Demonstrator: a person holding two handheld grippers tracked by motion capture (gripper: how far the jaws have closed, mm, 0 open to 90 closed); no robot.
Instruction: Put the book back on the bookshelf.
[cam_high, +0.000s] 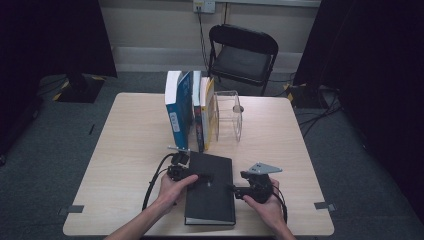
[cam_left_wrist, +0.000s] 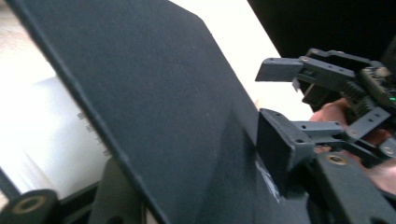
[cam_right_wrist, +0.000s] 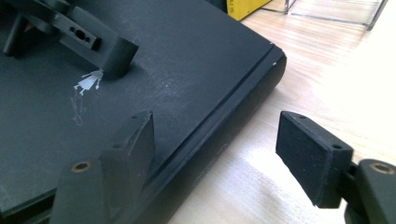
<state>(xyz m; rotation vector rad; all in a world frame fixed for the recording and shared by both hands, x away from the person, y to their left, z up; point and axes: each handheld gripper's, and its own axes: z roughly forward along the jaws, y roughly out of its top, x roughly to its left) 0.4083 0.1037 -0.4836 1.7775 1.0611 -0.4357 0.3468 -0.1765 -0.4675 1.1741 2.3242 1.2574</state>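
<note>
No text, brand or number is legible. The black book (cam_right_wrist: 177, 60) carries a small pale figure-shaped mark (cam_right_wrist: 88, 81) on its cover, at 9 o'clock from the cover's centre in the right gripper view. The blue book (cam_high: 176, 112) bears a pale spine label (cam_high: 174, 122), too small to read.

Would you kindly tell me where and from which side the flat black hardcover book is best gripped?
Probably at its long spine edge, from the person's right. The flat black hardcover book lies flat on the light wooden table, so only its edges offer a bite. The right hand-held gripper already stands open astride that rounded edge, one jaw above the cover, one beside it over the table.
</note>
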